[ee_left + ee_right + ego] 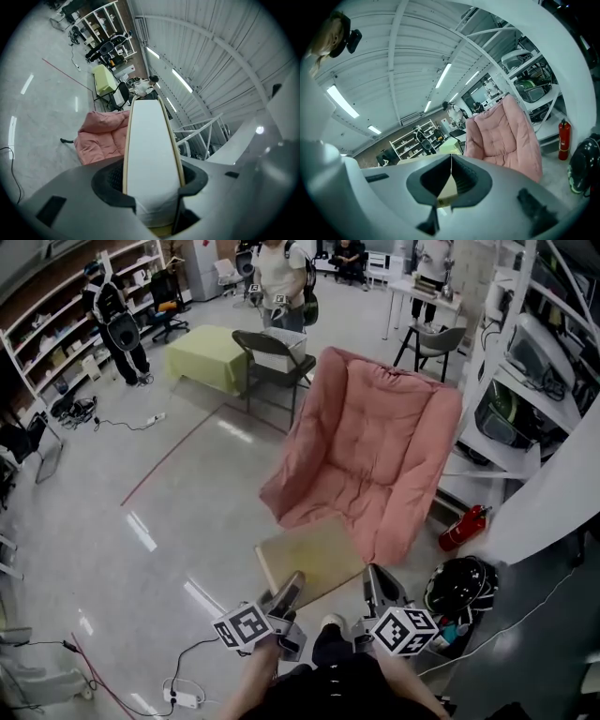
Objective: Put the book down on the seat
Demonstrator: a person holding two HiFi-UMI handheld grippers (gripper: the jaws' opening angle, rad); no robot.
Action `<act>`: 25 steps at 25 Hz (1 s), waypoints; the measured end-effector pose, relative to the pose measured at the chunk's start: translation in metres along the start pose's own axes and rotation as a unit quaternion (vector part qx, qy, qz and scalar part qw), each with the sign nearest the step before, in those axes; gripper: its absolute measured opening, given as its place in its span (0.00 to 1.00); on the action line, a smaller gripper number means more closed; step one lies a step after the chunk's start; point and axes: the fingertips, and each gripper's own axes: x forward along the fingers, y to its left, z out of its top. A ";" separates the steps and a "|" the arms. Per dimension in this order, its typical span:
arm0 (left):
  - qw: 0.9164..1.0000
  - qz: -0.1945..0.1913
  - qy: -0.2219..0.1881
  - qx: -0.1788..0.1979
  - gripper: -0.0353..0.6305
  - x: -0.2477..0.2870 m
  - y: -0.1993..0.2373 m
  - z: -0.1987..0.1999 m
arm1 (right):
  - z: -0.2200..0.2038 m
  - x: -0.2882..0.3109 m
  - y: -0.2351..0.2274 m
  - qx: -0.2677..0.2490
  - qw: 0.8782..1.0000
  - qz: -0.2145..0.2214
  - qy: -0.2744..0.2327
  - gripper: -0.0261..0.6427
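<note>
A thin book point(309, 557) with a tan cover is held flat and low in front of me, just short of the pink padded chair point(375, 451). My left gripper point(292, 583) is shut on the book's near left edge. In the left gripper view the white page edge of the book point(150, 145) runs out between the jaws, with the pink chair point(101, 133) beyond it. My right gripper point(372, 576) holds the near right corner. In the right gripper view its jaws pinch the tan book point(449, 191), and the chair point(504, 136) stands ahead to the right.
A red fire extinguisher point(464, 527) and a black helmet point(459, 589) lie on the floor right of the chair. Behind it stand a black folding chair point(272, 357) and a yellow-green table point(208, 354). Shelving lines the right side. People stand at the back. A power strip point(184, 697) lies near my feet.
</note>
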 end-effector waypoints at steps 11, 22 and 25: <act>1.000 0.015 -0.011 -0.005 0.39 0.067 0.010 0.020 | 0.028 0.062 -0.032 -0.001 0.999 0.024 0.022 0.06; 0.999 0.032 0.001 -0.027 0.39 0.135 0.034 0.024 | 0.039 0.097 -0.078 -0.015 0.999 0.014 0.029 0.06; 0.999 0.040 0.010 -0.031 0.39 0.161 0.046 0.026 | 0.049 0.116 -0.097 -0.027 0.999 0.005 0.027 0.06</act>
